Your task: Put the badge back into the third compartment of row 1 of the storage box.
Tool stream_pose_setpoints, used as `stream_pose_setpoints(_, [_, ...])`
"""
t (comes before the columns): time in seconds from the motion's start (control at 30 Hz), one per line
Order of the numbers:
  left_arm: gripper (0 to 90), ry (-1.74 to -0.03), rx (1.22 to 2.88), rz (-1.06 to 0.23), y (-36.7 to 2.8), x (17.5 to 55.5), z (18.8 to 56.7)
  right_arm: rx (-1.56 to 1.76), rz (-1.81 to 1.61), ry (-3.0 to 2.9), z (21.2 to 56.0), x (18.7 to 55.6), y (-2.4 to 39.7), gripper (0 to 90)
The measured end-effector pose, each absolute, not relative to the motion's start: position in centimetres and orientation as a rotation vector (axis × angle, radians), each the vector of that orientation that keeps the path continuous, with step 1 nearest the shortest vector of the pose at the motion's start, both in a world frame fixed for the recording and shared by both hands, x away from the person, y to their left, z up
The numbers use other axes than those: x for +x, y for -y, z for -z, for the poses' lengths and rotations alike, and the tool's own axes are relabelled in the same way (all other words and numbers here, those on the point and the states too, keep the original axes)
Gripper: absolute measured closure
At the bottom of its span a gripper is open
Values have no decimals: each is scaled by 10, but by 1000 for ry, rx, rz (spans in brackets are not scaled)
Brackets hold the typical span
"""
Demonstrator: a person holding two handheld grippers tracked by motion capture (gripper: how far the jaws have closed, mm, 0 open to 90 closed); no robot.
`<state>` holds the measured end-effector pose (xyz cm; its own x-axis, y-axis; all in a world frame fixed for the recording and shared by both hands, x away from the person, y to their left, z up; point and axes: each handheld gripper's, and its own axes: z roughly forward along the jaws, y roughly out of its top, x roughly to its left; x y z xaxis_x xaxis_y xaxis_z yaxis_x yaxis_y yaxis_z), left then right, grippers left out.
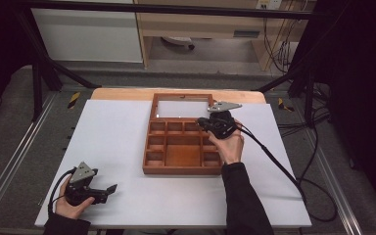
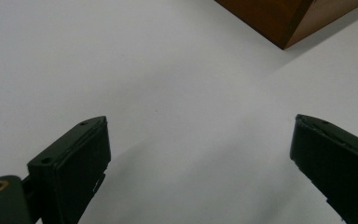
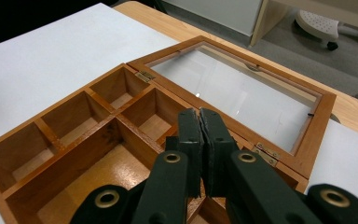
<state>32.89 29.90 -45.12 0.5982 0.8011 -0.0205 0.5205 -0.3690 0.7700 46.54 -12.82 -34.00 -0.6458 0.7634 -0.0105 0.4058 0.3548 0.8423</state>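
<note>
A brown wooden compartment box (image 1: 183,147) with its glass-paned hinged lid (image 1: 182,105) laid open flat sits at the centre of the high view on the white counter (image 1: 112,142). The right claw (image 1: 201,122), jaws pressed together on nothing, hovers over the box's upper right compartments. At lower left, the left claw (image 1: 110,190) rests low over bare counter, jaws spread wide and empty.

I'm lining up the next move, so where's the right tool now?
In the high view the right tool sits shut over the back right compartments of the open wooden box, just before its glass lid.
</note>
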Motion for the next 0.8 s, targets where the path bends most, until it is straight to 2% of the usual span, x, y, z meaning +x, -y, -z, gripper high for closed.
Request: stream_pose_setpoints(0.8, [46, -1043, 2056, -464, -299, 329, 451, 1074, -1119, -2265, 377, 498, 112, 880])
